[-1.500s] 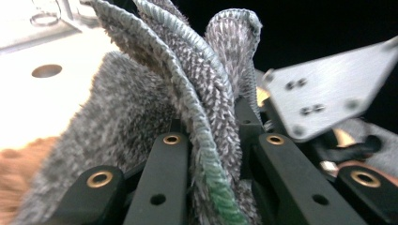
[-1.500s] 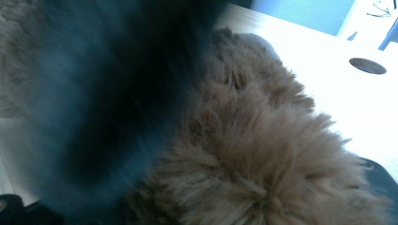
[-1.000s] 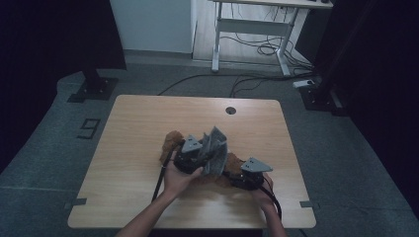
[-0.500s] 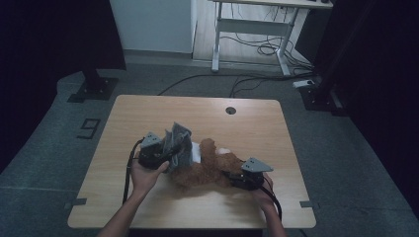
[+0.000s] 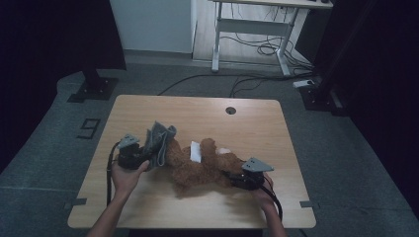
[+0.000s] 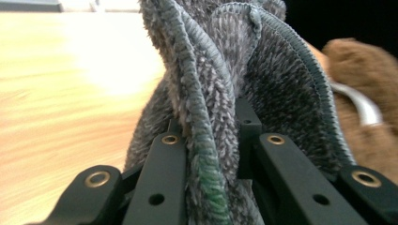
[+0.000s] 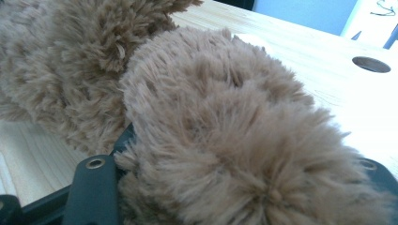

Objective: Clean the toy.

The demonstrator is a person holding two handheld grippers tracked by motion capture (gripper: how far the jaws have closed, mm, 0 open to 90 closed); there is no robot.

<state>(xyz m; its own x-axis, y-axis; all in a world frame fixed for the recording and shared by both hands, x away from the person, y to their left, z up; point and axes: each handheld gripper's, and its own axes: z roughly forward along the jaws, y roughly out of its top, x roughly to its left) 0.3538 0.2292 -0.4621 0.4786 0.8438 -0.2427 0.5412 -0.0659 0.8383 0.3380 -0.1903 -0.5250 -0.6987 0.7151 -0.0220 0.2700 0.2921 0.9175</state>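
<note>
On the wooden bench [image 5: 148,202], my left tongs [image 6: 213,136] pinch the grey terry cloth [image 6: 263,79], right tongs [image 7: 225,173] clamp the brown plush bear [image 5: 202,168]; next, I'd drape it over.

A fuzzy brown plush toy [image 5: 205,168] with a white tag [image 5: 195,151] lies mid-frame on the pale wooden tabletop [image 5: 247,123]. The ribbed grey towelling cloth [image 6: 220,89], centre frame, has a green-flecked hem.
</note>
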